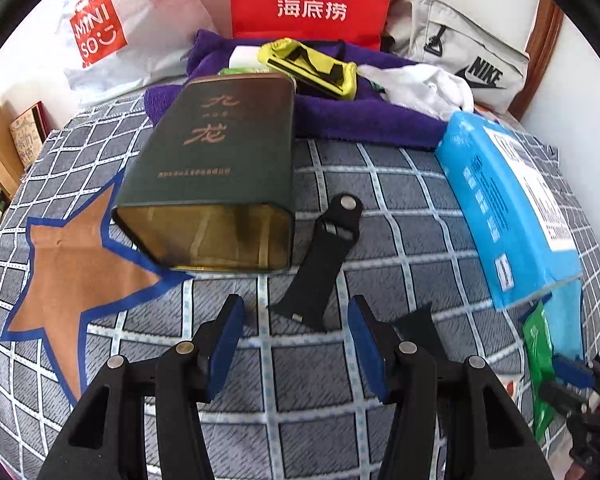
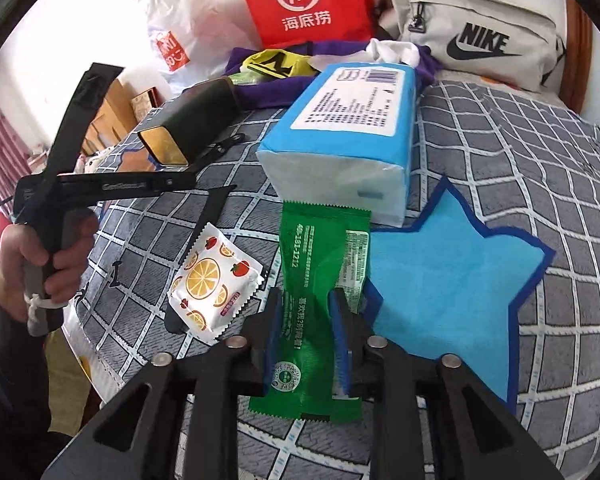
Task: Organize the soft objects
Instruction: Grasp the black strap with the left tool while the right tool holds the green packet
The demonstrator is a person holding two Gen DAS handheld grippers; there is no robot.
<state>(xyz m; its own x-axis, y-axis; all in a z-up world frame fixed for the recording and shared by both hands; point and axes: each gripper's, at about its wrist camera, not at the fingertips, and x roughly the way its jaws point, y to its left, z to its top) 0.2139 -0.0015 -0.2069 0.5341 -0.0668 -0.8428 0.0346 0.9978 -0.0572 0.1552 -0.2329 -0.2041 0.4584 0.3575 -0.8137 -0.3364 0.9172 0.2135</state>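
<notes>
Checked bedspread (image 1: 380,208) carries green tin (image 1: 212,168); tissue pack (image 2: 348,128); purple towel (image 1: 360,116).

The left gripper (image 1: 296,344) is black plastic with two thick arms that fill the bottom of the frame. Each arm has round silver screws near the top. Its fingers (image 1: 230,334) end in flat blue pads.

The right gripper (image 2: 306,332) looks the same: black arms, shiny silver screws and blue pads on the fingers (image 2: 342,334).

At the left of the right wrist view, a hand (image 2: 40,264) shows on a black and grey handle with small white lettering on one bar. A white tie is knotted low on the handle. A dark sleeve (image 2: 4,360) covers the arm at the lower left edge.
</notes>
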